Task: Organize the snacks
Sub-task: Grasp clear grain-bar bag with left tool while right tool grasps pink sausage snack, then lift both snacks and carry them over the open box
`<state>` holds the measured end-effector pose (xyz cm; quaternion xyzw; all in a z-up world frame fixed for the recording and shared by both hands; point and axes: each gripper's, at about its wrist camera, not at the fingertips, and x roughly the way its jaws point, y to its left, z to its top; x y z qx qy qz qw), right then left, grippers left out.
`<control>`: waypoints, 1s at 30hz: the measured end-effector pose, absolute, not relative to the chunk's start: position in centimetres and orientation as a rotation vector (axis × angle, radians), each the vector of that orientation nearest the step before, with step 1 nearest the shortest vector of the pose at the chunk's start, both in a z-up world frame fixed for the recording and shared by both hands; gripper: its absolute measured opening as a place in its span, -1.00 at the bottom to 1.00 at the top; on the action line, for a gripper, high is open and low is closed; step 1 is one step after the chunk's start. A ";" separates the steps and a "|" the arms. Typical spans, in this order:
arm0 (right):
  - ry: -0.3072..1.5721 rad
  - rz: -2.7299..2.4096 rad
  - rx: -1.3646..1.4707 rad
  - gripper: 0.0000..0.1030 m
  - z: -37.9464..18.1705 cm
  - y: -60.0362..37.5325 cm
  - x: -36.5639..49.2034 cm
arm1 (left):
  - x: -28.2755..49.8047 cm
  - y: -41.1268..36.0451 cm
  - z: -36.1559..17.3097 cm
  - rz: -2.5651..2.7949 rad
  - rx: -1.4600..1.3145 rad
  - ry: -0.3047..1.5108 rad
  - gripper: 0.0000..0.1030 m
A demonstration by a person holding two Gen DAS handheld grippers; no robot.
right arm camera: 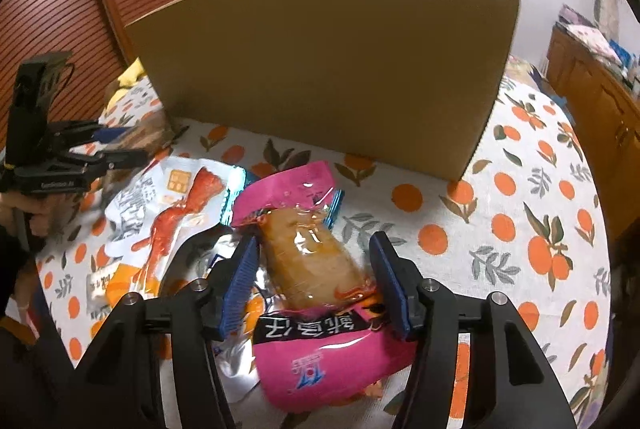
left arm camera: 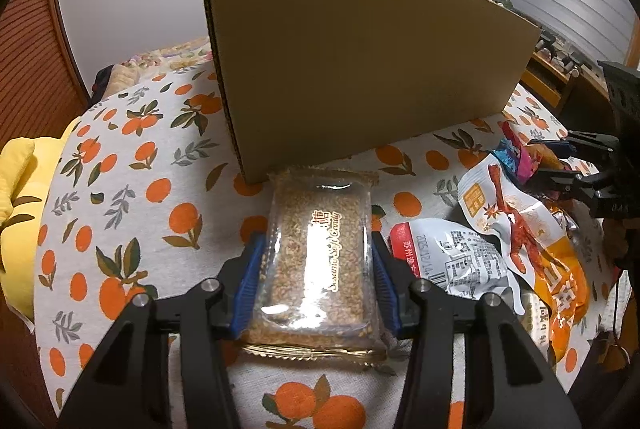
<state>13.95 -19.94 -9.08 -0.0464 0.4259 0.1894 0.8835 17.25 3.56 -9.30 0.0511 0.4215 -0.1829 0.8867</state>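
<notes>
In the left wrist view my left gripper is shut on a clear sesame candy pack, its blue pads pressing both long sides, right in front of the cardboard box. In the right wrist view my right gripper is open around a pink snack packet with a clear window, which lies on the snack pile; the pads stand apart from its sides. A white and orange chicken-feet packet lies to its left. The box stands just behind.
The table wears an orange-print cloth. More packets lie to the right of the candy pack. The left gripper shows at the left in the right wrist view. A yellow cushion sits at the far left. A wooden cabinet stands to the right.
</notes>
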 end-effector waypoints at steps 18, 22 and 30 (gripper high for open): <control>0.839 0.352 -0.107 -0.24 -8.4 -20.1 13.3 | 14.4 3.4 -6.3 -0.410 0.062 0.795 -0.13; 0.807 0.356 -0.085 -0.25 -7.8 -20.1 12.2 | 13.7 2.9 -4.8 -0.428 0.055 0.760 -0.13; 0.734 0.351 -0.085 -0.24 -5.5 -19.9 10.1 | 12.6 2.0 -2.9 -0.453 0.051 0.717 -0.13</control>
